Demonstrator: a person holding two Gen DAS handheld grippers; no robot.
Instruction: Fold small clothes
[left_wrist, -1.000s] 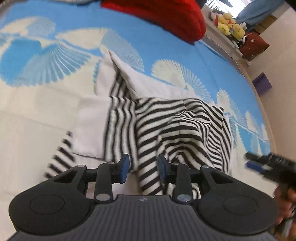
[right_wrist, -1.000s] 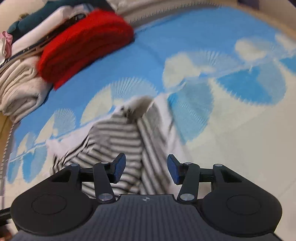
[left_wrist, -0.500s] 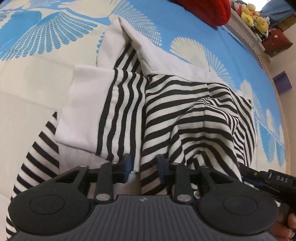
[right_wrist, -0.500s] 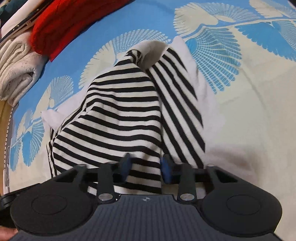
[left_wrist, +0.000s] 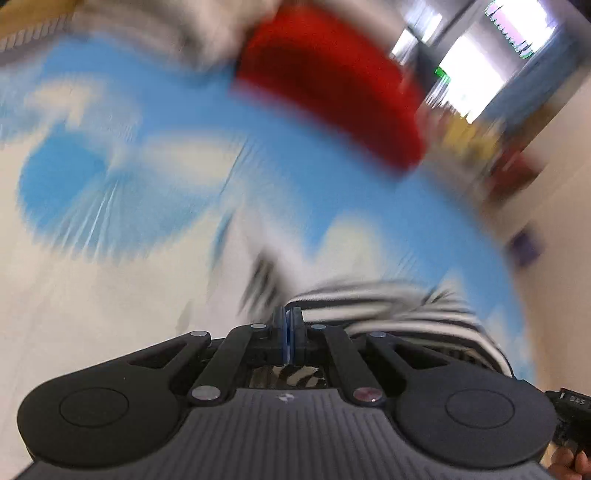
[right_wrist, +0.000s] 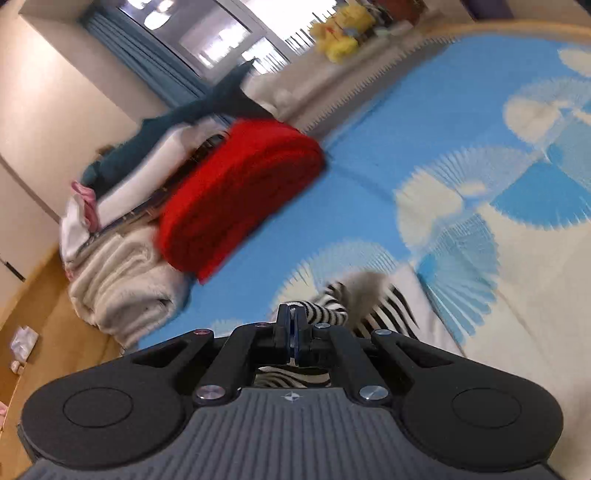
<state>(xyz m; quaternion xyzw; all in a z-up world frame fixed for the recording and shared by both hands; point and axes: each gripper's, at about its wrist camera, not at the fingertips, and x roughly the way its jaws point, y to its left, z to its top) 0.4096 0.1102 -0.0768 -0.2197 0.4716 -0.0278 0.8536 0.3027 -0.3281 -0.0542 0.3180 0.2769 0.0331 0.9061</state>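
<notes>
- The left gripper (left_wrist: 288, 320), spread apart half a second ago, is now clenched on the striped garment (left_wrist: 388, 310), lifting its near edge.
- The right gripper (right_wrist: 291, 320) has likewise closed on the striped garment (right_wrist: 328, 314).
- The cloth, earlier flat on the blue bedspread (right_wrist: 388, 147), now trails to the right of each gripper, with the red blanket (right_wrist: 236, 192) beyond.

Open bedspread (right_wrist: 461, 110) right; red blanket (right_wrist: 236, 192) blocking far left

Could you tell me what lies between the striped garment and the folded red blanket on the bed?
Only bare blue-and-cream bedspread lies between the striped garment and the red blanket; the right wrist view shows it clearly.
</notes>
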